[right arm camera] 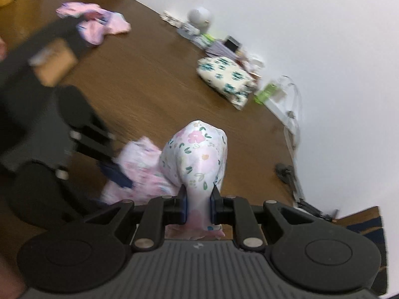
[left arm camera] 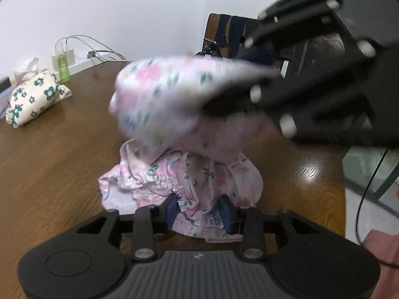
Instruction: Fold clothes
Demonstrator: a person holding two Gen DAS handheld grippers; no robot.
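A pink floral garment (left arm camera: 179, 174) lies bunched on the brown wooden table (left arm camera: 54, 169). My left gripper (left arm camera: 200, 211) is shut on its near ruffled edge, low at the table. My right gripper (right arm camera: 198, 205) is shut on another part of the same garment (right arm camera: 197, 154) and holds it lifted above the table. In the left wrist view the right gripper (left arm camera: 219, 107) comes in blurred from the upper right with the lifted cloth. In the right wrist view the left gripper (right arm camera: 117, 174) shows blurred at the left.
A folded cream garment with teal flowers (left arm camera: 32, 99) lies at the table's far side, also in the right wrist view (right arm camera: 227, 79). A pink and purple garment (right arm camera: 97, 25) lies farther off. A green bottle (left arm camera: 61, 66), cables, a chair (left arm camera: 224, 37) and small clutter line the edge.
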